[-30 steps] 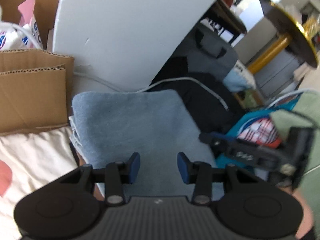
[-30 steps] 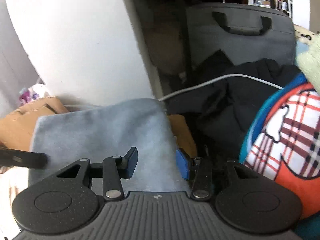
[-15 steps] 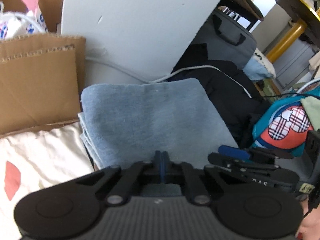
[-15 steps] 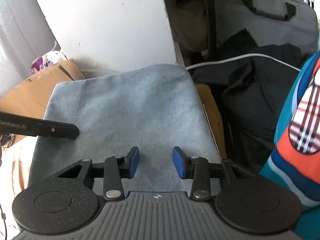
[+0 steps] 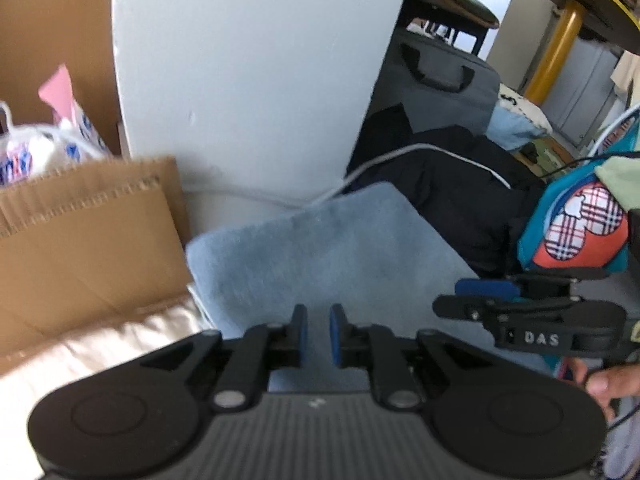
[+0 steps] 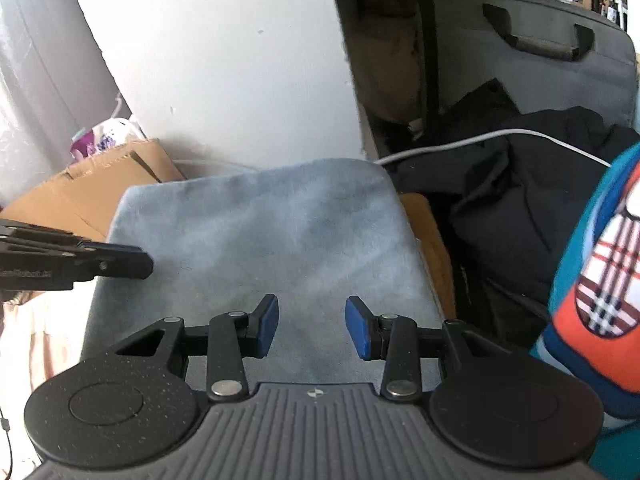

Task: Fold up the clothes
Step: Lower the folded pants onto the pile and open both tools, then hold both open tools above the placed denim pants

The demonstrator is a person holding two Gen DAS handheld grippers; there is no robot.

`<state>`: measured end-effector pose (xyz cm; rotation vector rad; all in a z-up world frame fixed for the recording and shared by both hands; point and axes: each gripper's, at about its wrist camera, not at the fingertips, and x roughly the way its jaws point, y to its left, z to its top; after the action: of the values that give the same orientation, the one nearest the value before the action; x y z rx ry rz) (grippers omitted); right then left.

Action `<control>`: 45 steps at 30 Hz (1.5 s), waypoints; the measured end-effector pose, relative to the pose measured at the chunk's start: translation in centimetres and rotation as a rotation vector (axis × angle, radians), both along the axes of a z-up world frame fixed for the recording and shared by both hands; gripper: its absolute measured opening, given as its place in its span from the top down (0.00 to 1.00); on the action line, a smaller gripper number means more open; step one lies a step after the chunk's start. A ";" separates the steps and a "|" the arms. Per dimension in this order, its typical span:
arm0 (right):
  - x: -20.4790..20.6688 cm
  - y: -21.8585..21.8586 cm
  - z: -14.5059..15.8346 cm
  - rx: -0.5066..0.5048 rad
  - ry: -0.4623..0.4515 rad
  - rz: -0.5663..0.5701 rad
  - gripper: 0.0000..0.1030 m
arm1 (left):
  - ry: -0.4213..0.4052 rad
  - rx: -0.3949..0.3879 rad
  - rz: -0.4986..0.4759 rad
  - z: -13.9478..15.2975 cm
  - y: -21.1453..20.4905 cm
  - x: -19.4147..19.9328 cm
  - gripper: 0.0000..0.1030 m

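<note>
- In front of both tools, against the foot of a white panel (image 5: 256,72), lies the folded blue garment (image 5: 320,248), a neat rectangle with stacked layers showing at its left edge.
- It sits between a cardboard box (image 5: 80,232) on the left and a dark jacket (image 6: 520,208) on the right; a white cable (image 6: 492,136) runs behind it.
- The left tool (image 5: 318,334) hovers over the garment's near edge, jaws a narrow slit apart, with no cloth caught between them.
- The right tool (image 6: 312,326) stands over the same garment, jaws wide apart and holding nothing.
- Judging by the tidy shape, this piece looks finished, or close to it; at most a final smoothing remains.
- A teal garment with a plaid print (image 5: 576,232) lies crumpled to the right, and a cream cloth (image 5: 100,344) spreads at the near left; whether either is due for folding I cannot tell.
</note>
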<state>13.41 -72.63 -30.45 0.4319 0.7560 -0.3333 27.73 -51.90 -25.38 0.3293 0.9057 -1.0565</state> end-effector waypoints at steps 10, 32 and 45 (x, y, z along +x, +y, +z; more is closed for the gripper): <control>2.0 3.2 -0.5 -0.002 0.022 0.120 0.57 | -0.069 0.030 0.023 -2.7 1.4 -0.1 0.89; 2.9 2.5 -0.1 -0.048 0.040 0.085 0.57 | -0.052 -0.006 0.033 -2.7 0.8 1.2 0.78; 6.1 -1.8 0.0 -0.158 0.095 0.015 0.57 | -0.119 0.024 0.027 -3.1 -0.1 1.5 0.71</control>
<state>19.47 -74.43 -30.45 0.2627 0.8181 -0.3989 29.19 -51.99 -28.44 0.3952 0.8141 -0.9918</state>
